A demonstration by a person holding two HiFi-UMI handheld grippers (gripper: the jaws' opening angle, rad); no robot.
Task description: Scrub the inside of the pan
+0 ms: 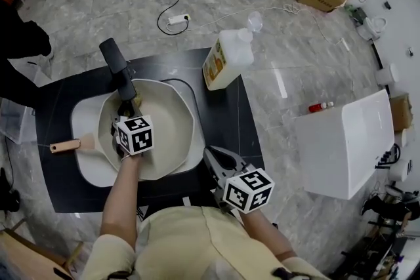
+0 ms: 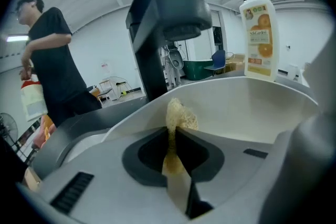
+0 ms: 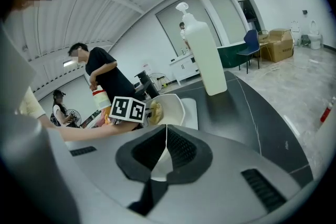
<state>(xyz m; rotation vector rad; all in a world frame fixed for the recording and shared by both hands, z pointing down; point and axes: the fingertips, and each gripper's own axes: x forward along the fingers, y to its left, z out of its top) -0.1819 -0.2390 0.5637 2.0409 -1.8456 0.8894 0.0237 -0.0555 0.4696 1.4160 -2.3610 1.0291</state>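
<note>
A cream pan (image 1: 172, 128) with a black handle (image 1: 118, 65) rests on a white board (image 1: 82, 124) on the black table (image 1: 226, 115). My left gripper (image 1: 127, 111) reaches into the pan on its handle side and is shut on a yellow loofah scrubber (image 2: 178, 115), which touches the pan's inner wall (image 2: 252, 107). The handle (image 2: 165, 23) rises just behind the scrubber. My right gripper (image 1: 212, 157) hovers off the pan's near right rim, shut with nothing in it. From the right gripper (image 3: 166, 128) view, the pan (image 3: 172, 107) lies ahead.
A detergent bottle (image 1: 226, 59) stands at the table's far right corner. A wooden-handled brush (image 1: 69, 145) lies on the board, left of the pan. A white box (image 1: 348, 141) stands on the floor to the right. A person in black (image 2: 52, 71) stands beyond the table.
</note>
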